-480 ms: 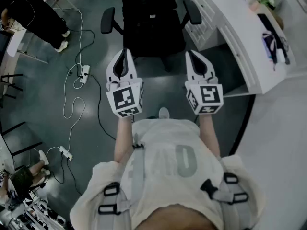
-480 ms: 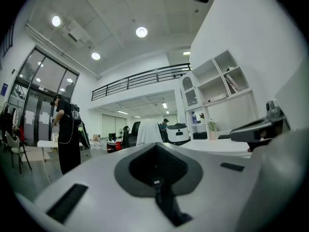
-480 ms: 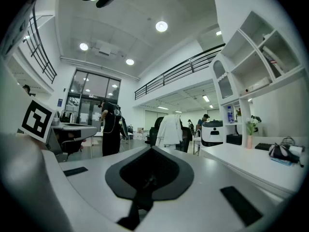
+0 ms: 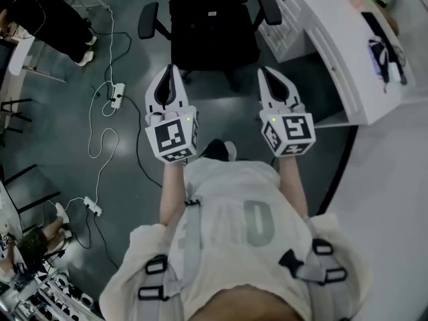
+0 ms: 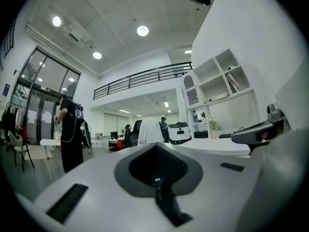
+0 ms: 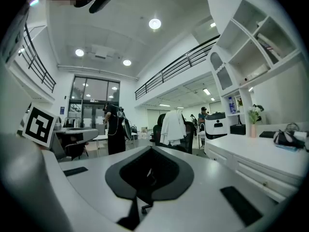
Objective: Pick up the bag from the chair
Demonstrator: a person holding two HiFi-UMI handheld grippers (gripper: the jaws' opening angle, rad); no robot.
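A black office chair [image 4: 212, 29] stands ahead of me at the top middle of the head view. A dark bag [image 4: 212, 15] seems to lie on its seat, hard to tell apart from the black chair. My left gripper [image 4: 168, 70] and right gripper [image 4: 266, 73] are held side by side short of the chair, both level, shut and empty. In the left gripper view the jaws [image 5: 156, 145] are closed with nothing between them. The same holds for the right gripper [image 6: 149, 150] in its own view. The chair lies below what both gripper views show.
A white desk [image 4: 334, 52] with drawers runs along the right, and a headset [image 4: 384, 52] lies on it. Cables and power strips [image 4: 115, 97] trail over the floor at left. A person in black [image 4: 50, 19] stands at the far left. A distant chair draped in white cloth [image 6: 174, 123] is far ahead.
Both grippers stay shut and keep nearly the same place. A dark shoe has come forward beneath them, and the chair sits slightly higher in the head view.
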